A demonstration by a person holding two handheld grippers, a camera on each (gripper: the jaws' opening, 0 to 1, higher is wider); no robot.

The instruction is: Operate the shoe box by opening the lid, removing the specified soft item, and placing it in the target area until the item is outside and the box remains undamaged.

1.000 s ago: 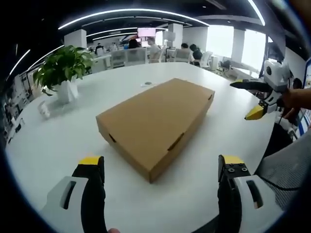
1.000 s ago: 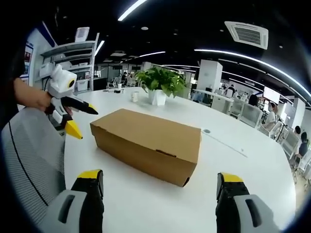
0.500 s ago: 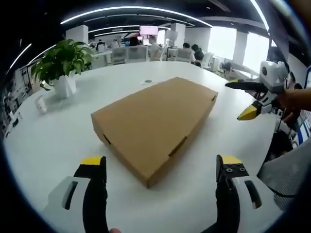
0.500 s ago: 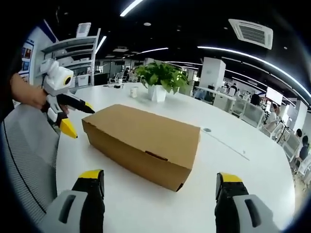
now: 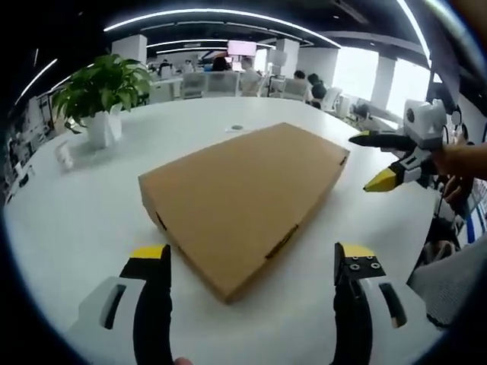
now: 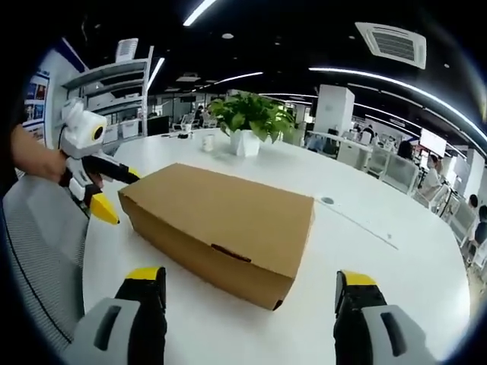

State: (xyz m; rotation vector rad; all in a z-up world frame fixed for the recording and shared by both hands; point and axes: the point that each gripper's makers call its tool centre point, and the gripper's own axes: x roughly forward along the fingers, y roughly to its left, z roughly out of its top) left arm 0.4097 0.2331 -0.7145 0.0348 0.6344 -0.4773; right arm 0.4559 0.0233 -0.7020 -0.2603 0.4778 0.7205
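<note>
Shoe box (image 5: 243, 194) lay closed at frame centre on the white desk (image 5: 76, 205). Left claw (image 5: 251, 262) and right claw (image 6: 247, 285) stood wide apart, empty.

Shoe box (image 5: 243, 195): plain brown cardboard, matt, smooth, lid closed. Table (image 5: 84, 205) beneath it: white, smooth, faintly glossy. Left gripper (image 5: 251, 262): white and black plastic, yellow tips. Plant pot (image 5: 99, 131) beyond the box: white, smooth.
</note>
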